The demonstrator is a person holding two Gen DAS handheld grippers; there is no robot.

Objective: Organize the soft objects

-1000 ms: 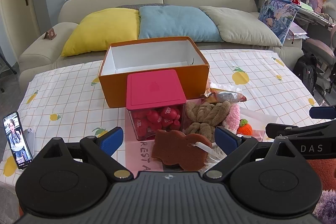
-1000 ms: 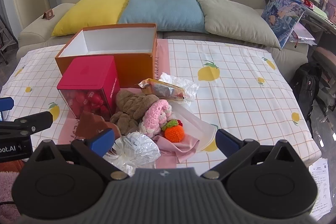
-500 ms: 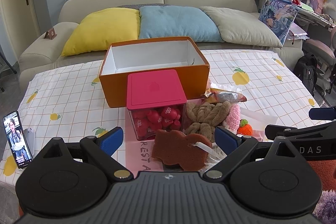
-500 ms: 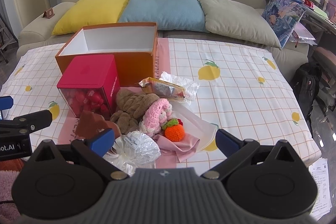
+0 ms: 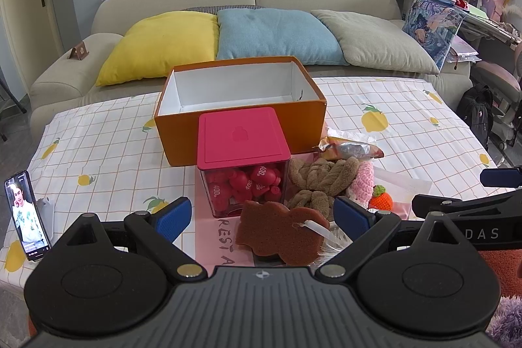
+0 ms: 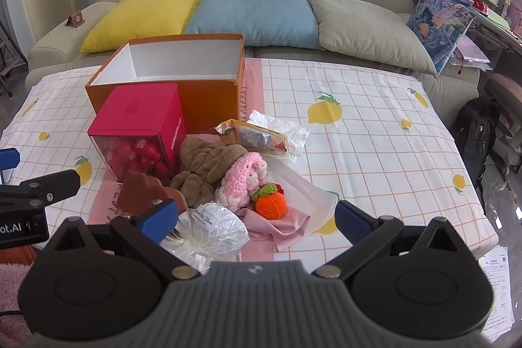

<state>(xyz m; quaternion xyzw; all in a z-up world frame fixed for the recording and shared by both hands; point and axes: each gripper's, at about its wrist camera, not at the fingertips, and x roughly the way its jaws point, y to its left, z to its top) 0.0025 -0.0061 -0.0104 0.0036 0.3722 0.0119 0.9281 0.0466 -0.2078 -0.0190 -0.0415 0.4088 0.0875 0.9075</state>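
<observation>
A pile of soft things lies on the table near me: a brown sponge point(image 5: 280, 230), a brown twisted plush point(image 5: 321, 176), a pink crochet toy point(image 6: 244, 178), an orange crochet fruit point(image 6: 270, 204), a pink cloth point(image 6: 277, 222) and a clear-wrapped white bundle point(image 6: 218, 227). An empty orange box point(image 5: 241, 100) stands open behind them. My left gripper point(image 5: 262, 216) is open and empty, just short of the sponge. My right gripper point(image 6: 256, 219) is open and empty, just short of the wrapped bundle and the fruit.
A clear container with a pink lid point(image 5: 243, 158), full of red pieces, stands before the orange box. A snack wrapper point(image 6: 257, 136) lies beside it. A phone point(image 5: 26, 214) stands at the table's left edge. A sofa with cushions point(image 5: 274, 31) is behind the table.
</observation>
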